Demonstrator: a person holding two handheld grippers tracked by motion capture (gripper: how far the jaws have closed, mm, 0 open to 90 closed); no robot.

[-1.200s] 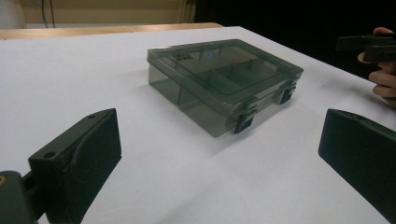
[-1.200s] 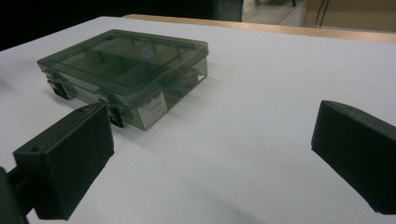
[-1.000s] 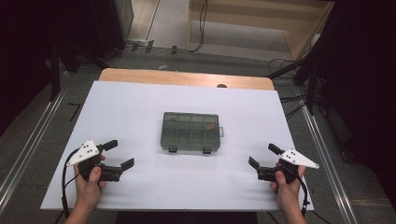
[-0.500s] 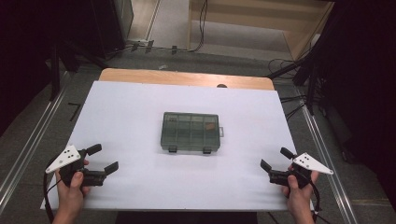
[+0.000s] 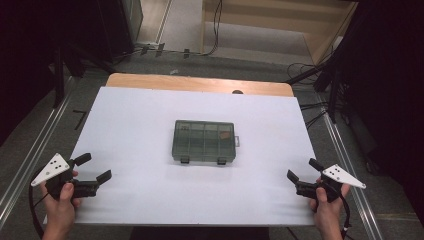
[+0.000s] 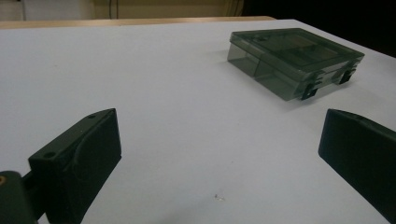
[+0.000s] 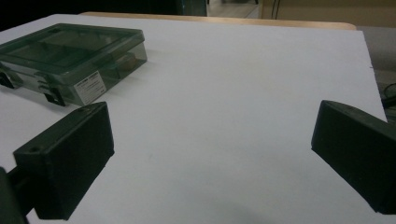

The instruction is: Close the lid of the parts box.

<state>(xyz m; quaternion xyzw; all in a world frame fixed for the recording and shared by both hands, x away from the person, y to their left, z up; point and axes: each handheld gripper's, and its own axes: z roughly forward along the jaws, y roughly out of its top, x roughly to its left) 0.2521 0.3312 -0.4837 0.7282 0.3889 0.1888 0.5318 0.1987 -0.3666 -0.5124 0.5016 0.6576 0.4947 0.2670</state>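
The closed compartment box (image 5: 204, 142) lies in the middle of the white counter (image 5: 135, 115); the left gripper (image 5: 93, 168) and right gripper (image 5: 304, 170) rest near the front corners, well apart from it, fingers apart and empty.

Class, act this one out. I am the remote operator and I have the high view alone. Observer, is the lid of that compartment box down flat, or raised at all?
Observer: Seen from the side in the left gripper view, the compartment box has its lid lying flat on the base, with the dark latches against the front wall.
Operator: Is there anything on its walls?
Observer: Yes. The right gripper view shows a white label on one short wall. Its print is too small to read.
Operator: Is anything between the claws?
Observer: No. The left claw and the right claw both have their jaws wide apart over the bare white table.
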